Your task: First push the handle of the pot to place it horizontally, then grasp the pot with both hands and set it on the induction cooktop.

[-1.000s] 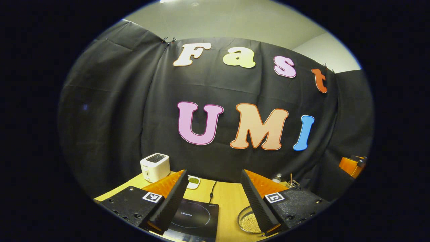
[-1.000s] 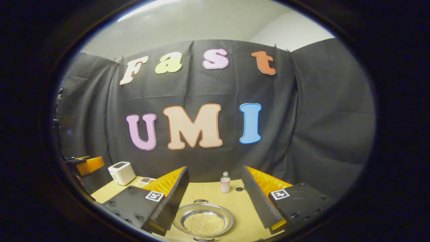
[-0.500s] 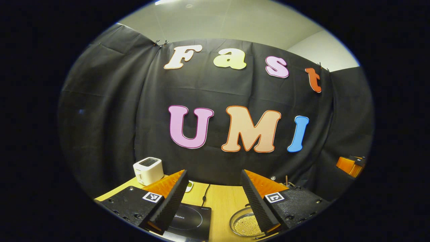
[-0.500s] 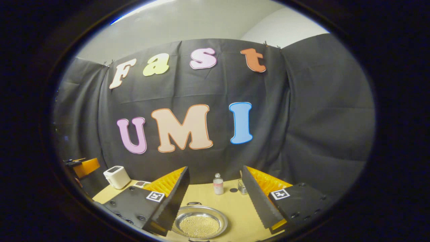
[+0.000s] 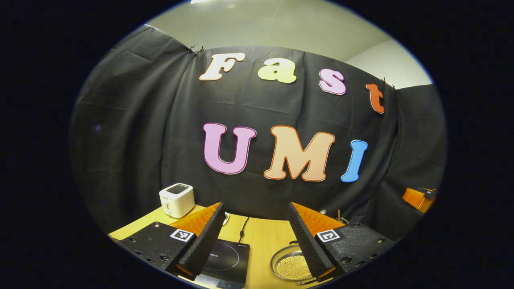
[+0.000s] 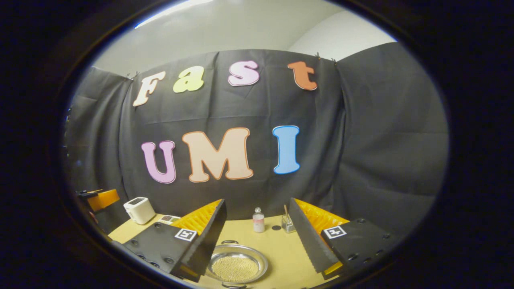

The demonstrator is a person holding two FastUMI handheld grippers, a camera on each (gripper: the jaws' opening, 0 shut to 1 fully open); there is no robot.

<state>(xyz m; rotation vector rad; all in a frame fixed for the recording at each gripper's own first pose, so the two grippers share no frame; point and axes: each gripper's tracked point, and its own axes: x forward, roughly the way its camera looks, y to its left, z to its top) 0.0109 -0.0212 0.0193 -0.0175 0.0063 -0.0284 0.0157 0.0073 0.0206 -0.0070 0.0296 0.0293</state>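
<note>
Pot (image 6: 237, 267) sat on the bench beside the induction cooktop (image 5: 225, 263), not yet moved; your left tool (image 5: 257, 241) and right tool (image 6: 257, 241) were both spread apart, holding nothing.

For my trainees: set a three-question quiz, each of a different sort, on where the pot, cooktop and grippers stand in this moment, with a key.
1. True or false: the pot already sits on the induction cooktop.
2. Multiple choice: in the left gripper view, the cooktop lies (A) left of the pot, (B) right of the pot, (C) under the pot.
3. Fill in: both the left gripper and the right gripper have their jaws ____ and hold nothing.

Key
1. False: the pot rests on the wooden table, apart from the cooktop.
2. A.
3. Open.
</note>
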